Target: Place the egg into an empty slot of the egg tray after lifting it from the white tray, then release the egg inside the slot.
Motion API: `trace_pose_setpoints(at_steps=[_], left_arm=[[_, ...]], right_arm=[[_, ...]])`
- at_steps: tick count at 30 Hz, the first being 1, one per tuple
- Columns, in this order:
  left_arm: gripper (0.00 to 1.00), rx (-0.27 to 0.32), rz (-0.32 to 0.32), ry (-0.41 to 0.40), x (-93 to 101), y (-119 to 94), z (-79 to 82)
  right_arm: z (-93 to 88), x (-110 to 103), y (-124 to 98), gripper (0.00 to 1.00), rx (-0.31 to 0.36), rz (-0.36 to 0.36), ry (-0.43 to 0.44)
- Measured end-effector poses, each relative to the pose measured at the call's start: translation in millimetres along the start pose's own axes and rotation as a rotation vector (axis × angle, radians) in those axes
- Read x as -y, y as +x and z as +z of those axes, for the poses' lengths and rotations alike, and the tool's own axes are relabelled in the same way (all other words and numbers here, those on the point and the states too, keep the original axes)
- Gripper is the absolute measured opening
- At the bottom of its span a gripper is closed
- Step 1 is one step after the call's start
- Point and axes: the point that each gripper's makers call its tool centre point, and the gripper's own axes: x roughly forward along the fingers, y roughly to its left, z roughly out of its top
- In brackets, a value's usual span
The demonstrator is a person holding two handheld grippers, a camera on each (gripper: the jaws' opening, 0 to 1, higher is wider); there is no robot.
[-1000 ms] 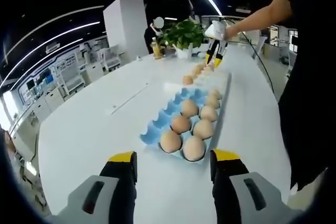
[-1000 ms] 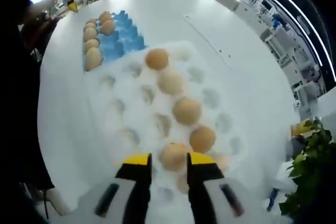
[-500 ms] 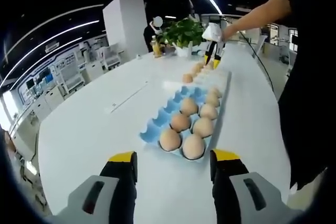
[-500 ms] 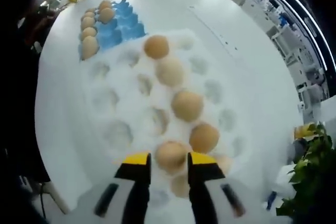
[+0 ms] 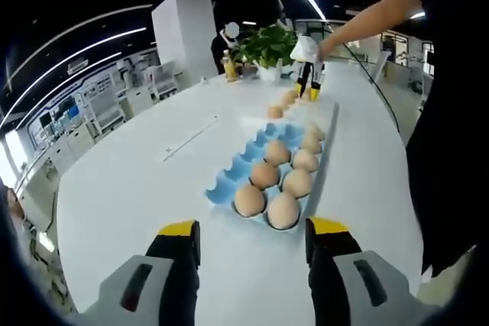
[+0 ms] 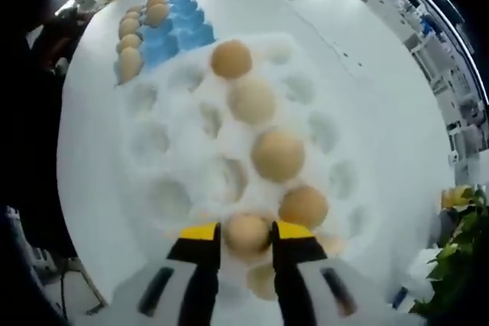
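Note:
In the right gripper view my right gripper point(image 6: 246, 234) is shut on a brown egg point(image 6: 246, 227), just over the near end of the white tray point(image 6: 164, 150). A diagonal row of brown eggs point(image 6: 277, 154) lies in that tray. The blue egg tray point(image 6: 177, 34) sits beyond it at the upper left, with eggs along one side. In the left gripper view my left gripper point(image 5: 254, 228) stands open over bare table, short of the blue egg tray point(image 5: 229, 182). Several eggs point(image 5: 266, 175) fill its right columns and the left slots are bare. My right gripper point(image 5: 308, 85) shows far off over the white tray point(image 5: 321, 112).
The trays lie on a large round white table point(image 5: 137, 188). A potted plant point(image 5: 267, 47) and a bottle stand at its far end. A person in dark clothes point(image 5: 447, 112) stands along the right side, an arm stretched out to the right gripper.
The right gripper view has shifted a little over the white tray, with the egg staying between the jaws. The left gripper view has barely moved.

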Motion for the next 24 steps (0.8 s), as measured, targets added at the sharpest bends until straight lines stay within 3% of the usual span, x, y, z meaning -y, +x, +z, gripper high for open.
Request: trace_pose_setpoints(at_steps=[4,9,11,14,16,18,24], left_arm=[[0.55,0.0,-0.002,-0.003,0.4,-0.5,-0.5],[0.55,-0.006,0.01,-0.009,-1.8,-3.4,-2.1],[0.55,0.002,0.016,-0.011,-2.6,-2.6,1.4],[0.55,-0.003,0.0,-0.002,1.7,-1.5,2.6],[0.54,-0.001,0.009,0.002,-2.0,-2.3,5.4],[0.54,-0.005,0.01,-0.001,-0.8,-2.6,4.7],[0.54,-0.008,0.018,-0.008,-1.2,-4.3,0.8]], right_arm=[[2.5,0.5,4.4,0.25,-0.003,0.001,-0.009],[0.7,0.8,12.0,0.26,-0.042,0.09,-0.025],[-1.2,0.9,12.1,0.26,-0.032,0.096,0.027],[-4.6,-0.3,5.8,0.27,0.079,0.079,0.052],[-2.2,-0.3,8.5,0.27,0.037,0.103,0.023],[-3.5,1.9,11.0,0.26,0.038,0.146,0.096],[-4.3,1.2,5.9,0.23,0.034,0.108,0.166]])
